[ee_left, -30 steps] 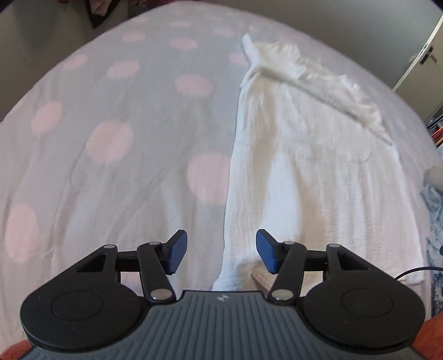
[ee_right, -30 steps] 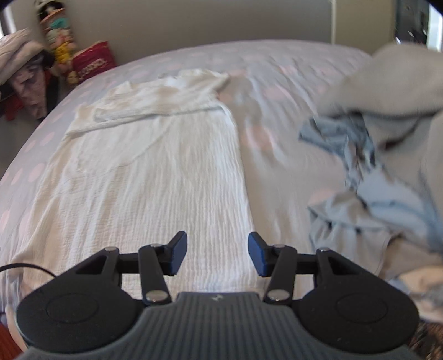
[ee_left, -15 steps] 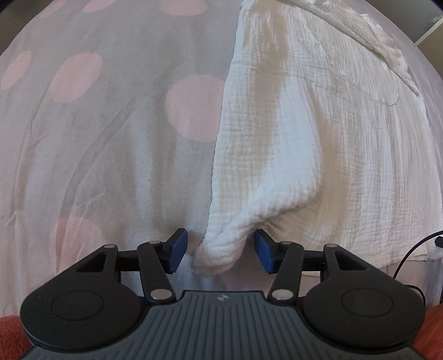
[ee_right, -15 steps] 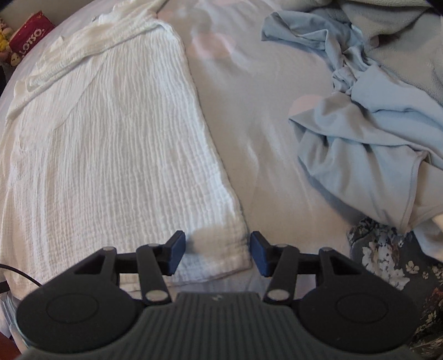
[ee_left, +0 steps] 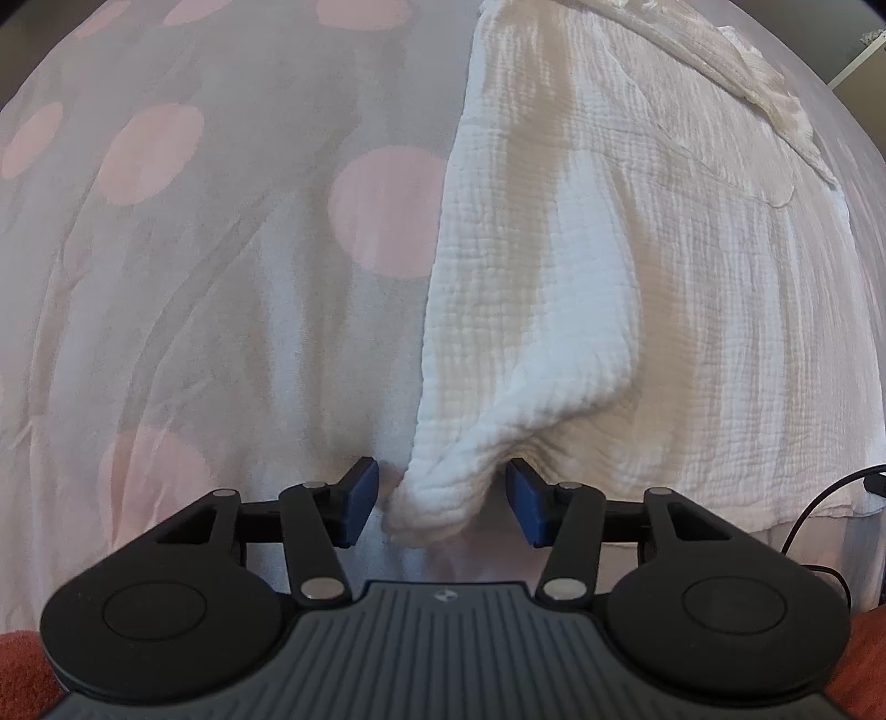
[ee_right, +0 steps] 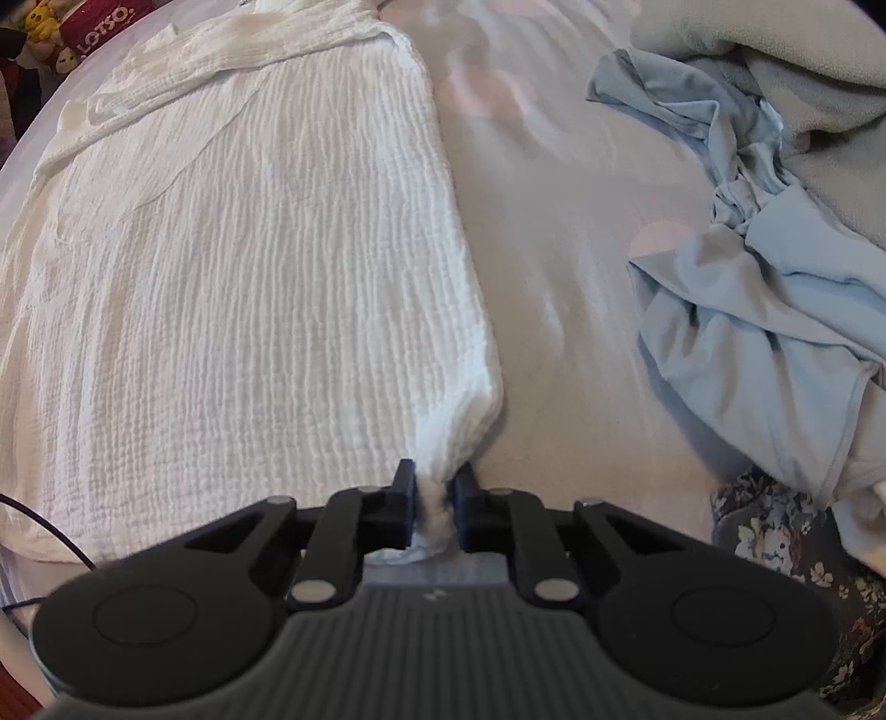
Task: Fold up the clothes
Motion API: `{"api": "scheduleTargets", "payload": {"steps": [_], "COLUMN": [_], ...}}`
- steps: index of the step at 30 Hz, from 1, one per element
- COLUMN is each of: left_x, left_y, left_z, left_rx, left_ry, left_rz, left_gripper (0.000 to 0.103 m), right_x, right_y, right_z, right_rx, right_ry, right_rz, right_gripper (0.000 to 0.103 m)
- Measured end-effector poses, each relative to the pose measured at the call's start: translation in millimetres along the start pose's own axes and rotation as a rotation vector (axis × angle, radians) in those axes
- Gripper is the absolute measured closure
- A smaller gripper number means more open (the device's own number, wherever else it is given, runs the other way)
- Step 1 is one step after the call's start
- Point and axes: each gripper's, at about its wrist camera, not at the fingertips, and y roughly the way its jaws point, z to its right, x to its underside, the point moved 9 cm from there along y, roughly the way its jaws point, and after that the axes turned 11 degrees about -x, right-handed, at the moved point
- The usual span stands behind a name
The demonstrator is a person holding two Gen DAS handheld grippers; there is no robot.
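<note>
— On the bed, through the left wrist camera, what do you see?

— A white crinkled garment [ee_left: 637,266] lies spread flat over a pale bedspread [ee_left: 210,288] with pink dots. Its near corner is bunched into a raised fold that sits between the blue pads of the left gripper [ee_left: 442,503]. The jaws are closing, but there is a gap on each side of the cloth; the pads do not press it. A black cable [ee_left: 819,509] runs at the lower right, beside the garment's hem.

— And the right wrist camera?

— The same white garment [ee_right: 238,288] fills the left half, lying flat, with its sleeve folded across the far end. The right gripper [ee_right: 434,507] has its jaws closing and already pinching the garment's near right corner, a wad of cloth squeezed between the pads. To the right, well apart from the garment, a crumpled light-blue garment [ee_right: 764,310] lies on the bedspread [ee_right: 559,232], with a floral fabric [ee_right: 775,531] just below it. A red package [ee_right: 105,27] stands at the far left.
</note>
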Motion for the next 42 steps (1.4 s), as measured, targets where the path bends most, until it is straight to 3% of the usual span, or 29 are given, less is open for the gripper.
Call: {"api": "scheduleTargets", "payload": {"steps": [4,10,13,15,17,20,24,29,37,42], "left_x": [-1,-6,-8,-10,-15,-18,-16,-13,-10,-11], "left_y": [-3,-3,-5,-7,-8,-6,7,9,1,-1], "left_z": [-1,-10,-14,-17,-21,-26,-13,12,8,5], "left_rx": [0.038,0.155,0.178,0.185,0.215,0.251,0.155,0.089,-0.047,-0.078], "left_ry": [-0.051,-0.173,-0.209,-0.239,-0.283,-0.325,-0.249,-0.095,-0.03,-0.018], "left_rz": [0.002,-0.017,-0.007,0.012,0.029,0.027,-0.012,0.009,0.04,0.046], "left_gripper": [0.071,0.071,0.071,0.067,0.054,0.053,0.059,0.096,0.1,0.101], "right_x": [-1,-2,0,-1,-1,-2,-2,-3,-4,-5], "right_y": [-11,-27,-32,-32,-29,-26,-25,-26,-28,-29], "right_z": [4,20,26,28,29,33,31,32,35,34], "right_rx": [0.004,0.048,0.083,0.103,0.118,0.144,0.14,0.124,0.144,0.155], "right_ry": [0.016,0.086,0.103,0.11,0.114,0.122,0.11,0.119,0.114,0.088], "right_rz": [0.047,0.105,0.121,0.125,0.118,0.117,0.117,0.129,0.133,0.138], "right_gripper": [0.09,0.091,0.092,0.092,0.092,0.092,0.092,0.092,0.092,0.091]}}
